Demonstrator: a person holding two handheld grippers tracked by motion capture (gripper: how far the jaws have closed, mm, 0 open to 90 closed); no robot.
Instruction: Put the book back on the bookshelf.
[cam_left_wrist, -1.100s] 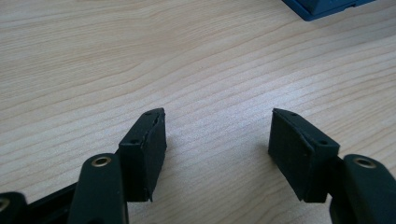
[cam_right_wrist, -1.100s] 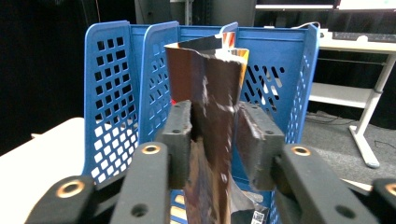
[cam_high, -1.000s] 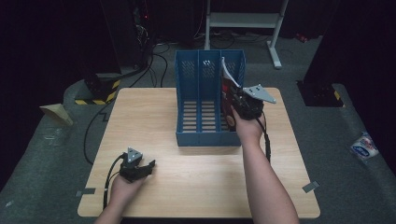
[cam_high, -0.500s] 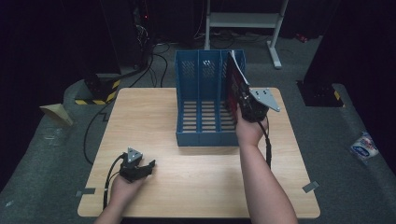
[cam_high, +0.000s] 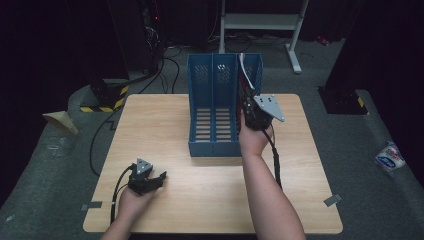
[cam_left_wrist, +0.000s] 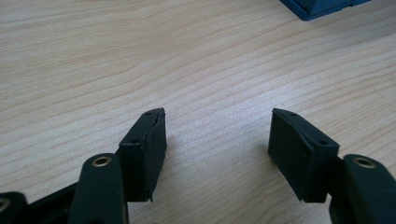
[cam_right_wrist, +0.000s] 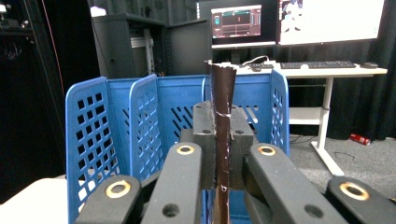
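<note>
Jaws of the right gripper pinch one thin, dark, stiff booklet edge-on, upright at the right compartment of a blue perforated plastic file rack with three slots. Left gripper rests wide apart, empty, on the pale woodgrain table.

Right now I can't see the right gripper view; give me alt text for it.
The right gripper clamps a thin dark upright booklet edge-on, held at a blue perforated plastic three-slot file rack. Behind stand a white desk and lit monitors.
</note>
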